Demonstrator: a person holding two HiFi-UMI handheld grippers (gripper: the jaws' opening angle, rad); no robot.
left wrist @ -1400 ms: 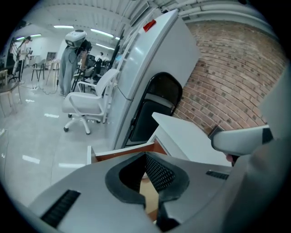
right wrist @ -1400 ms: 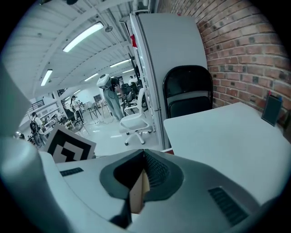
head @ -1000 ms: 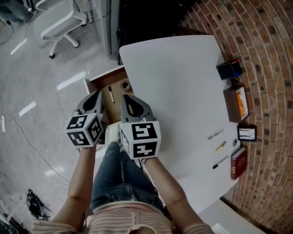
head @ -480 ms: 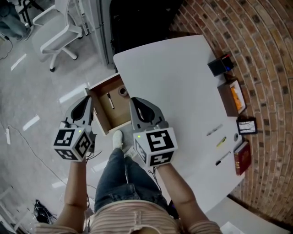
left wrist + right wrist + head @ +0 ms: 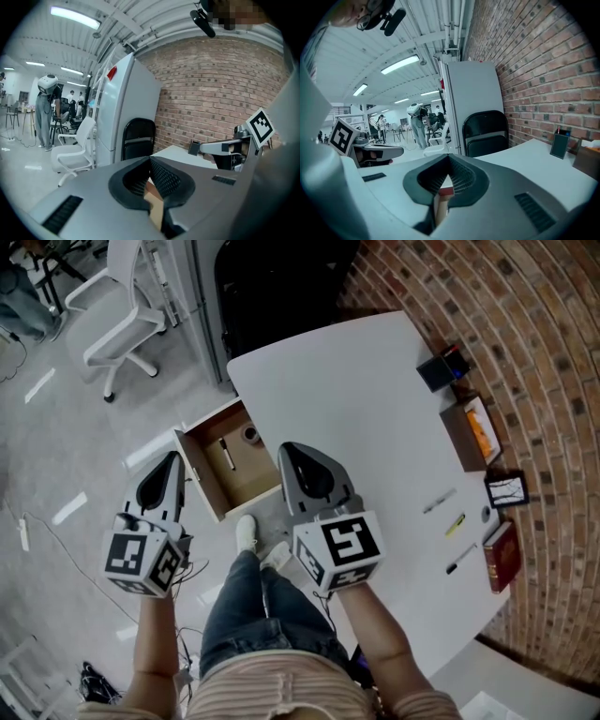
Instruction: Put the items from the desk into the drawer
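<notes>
The wooden drawer stands open beside the white desk, with a dark pen and a tape roll lying in it. Near the desk's right edge lie a grey pen, a yellow marker and a black pen. My left gripper hangs shut and empty over the floor, left of the drawer. My right gripper is shut and empty too, above the desk's near edge, just right of the drawer.
Along the brick wall sit a black pen holder, a brown box, a small picture frame and a red book. A black folding chair and a white cabinet stand beyond the desk. A white office chair is on the floor.
Both grippers have risen and drawn back from the drawer towards the person. The left one has drifted further left over the floor. The whole drawer now shows between them.
</notes>
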